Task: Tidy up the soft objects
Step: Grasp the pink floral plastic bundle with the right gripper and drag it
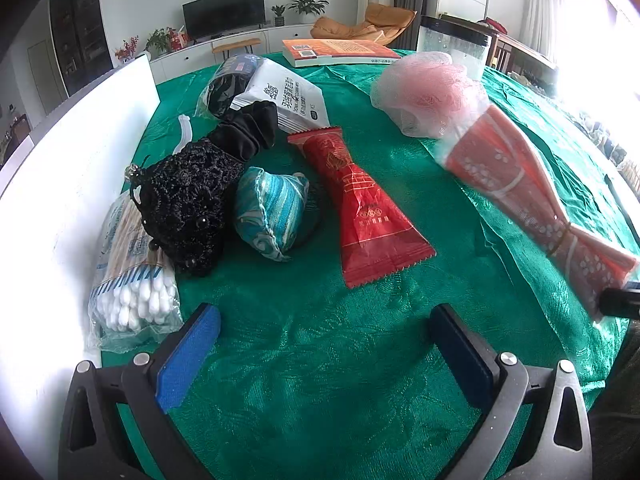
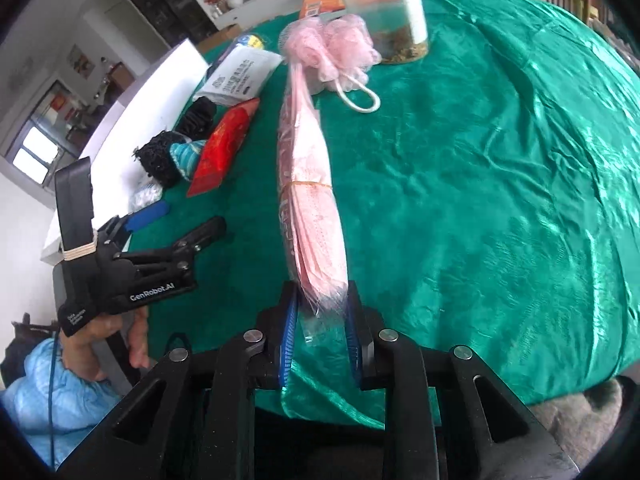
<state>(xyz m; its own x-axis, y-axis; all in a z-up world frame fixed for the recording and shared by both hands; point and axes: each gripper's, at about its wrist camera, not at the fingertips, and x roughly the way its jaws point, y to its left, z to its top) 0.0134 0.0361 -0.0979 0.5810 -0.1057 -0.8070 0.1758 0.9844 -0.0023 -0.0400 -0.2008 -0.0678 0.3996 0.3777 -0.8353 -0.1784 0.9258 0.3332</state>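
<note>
My right gripper is shut on the near end of a clear bag of pink face masks, held over the green cloth; the bag also shows in the left wrist view. A pink bath pouf lies at its far end. My left gripper is open and empty above the cloth. Ahead of it lie a red packet, a teal pouch, a black crochet bag, a black scrunchie and a cotton swab pack.
A white board borders the cloth on the left. A white wipes packet, an orange book and a clear jar with a black lid stand at the far side. Green cloth spreads to the right.
</note>
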